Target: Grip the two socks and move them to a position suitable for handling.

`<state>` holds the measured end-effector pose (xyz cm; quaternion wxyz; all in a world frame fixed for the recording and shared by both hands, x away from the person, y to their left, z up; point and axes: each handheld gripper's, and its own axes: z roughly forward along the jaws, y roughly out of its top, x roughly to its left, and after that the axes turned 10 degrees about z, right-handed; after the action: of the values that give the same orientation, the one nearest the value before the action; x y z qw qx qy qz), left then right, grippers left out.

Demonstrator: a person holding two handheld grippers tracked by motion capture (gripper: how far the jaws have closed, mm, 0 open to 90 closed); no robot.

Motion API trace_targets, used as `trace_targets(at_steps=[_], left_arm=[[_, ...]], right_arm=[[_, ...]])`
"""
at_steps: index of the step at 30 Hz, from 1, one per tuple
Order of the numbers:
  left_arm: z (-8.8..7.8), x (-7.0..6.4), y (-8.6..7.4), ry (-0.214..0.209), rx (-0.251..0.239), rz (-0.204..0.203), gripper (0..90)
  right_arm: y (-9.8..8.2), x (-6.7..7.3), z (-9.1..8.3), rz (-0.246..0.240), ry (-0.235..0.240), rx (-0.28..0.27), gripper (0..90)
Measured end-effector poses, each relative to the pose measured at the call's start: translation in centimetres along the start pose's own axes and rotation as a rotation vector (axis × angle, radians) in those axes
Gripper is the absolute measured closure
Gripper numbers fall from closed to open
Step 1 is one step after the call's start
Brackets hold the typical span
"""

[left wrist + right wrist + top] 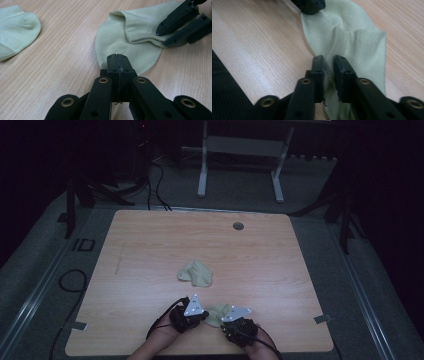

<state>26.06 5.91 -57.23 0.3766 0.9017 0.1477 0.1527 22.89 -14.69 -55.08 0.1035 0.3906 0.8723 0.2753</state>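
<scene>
A pale green sock [216, 314] lies near the table's front edge between my two grippers. My left gripper [117, 58] has its jaws pressed together on the rounded toe edge of this sock [120, 37]. My right gripper [329, 61] pinches the ribbed cuff of the sock [362, 47], with fabric bunched between its pads. In the high view the left gripper [202, 315] sits at the sock's left and the right gripper [223, 320] at its right. A second pale green sock [196, 273] lies crumpled farther up the table, also seen in the left gripper view [17, 27].
The wooden table [150, 240] has a round cable hole [238, 226] near its far edge. A white metal stand [240, 150] is on the floor beyond the table. Cables [70, 280] lie on the floor at the left.
</scene>
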Motion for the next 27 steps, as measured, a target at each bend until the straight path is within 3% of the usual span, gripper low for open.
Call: trace_targets(at_steps=[4, 10, 12, 14, 22, 27], left_arm=[[0.0, -0.2, 0.1, 0.012, 0.007, 0.03, 89.3], [0.0, -0.1, 0.0, 0.006, 0.001, 0.026, 89.3], [0.0, 0.0, 0.0, 0.004, 0.002, 0.024, 89.3], [0.1, 0.1, 0.1, 0.006, 0.003, 0.026, 89.3], [0.3, 0.2, 0.3, 0.019, 0.009, 0.047, 89.3], [0.5, -0.2, 0.6, 0.013, 0.005, 0.053, 89.2]], right_arm=[[0.1, -0.8, -0.8, 0.036, 0.023, -0.02, 82.2], [0.4, -2.4, -3.8, 0.114, 0.06, -0.102, 82.2], [0.4, -2.8, -4.2, 0.123, 0.056, -0.11, 82.1], [0.1, -4.1, -5.2, 0.156, 0.028, -0.133, 82.0], [-2.1, -7.7, -6.4, 0.269, -0.017, -0.139, 81.8], [-3.4, -8.4, -6.0, 0.304, -0.008, -0.107, 81.2]])
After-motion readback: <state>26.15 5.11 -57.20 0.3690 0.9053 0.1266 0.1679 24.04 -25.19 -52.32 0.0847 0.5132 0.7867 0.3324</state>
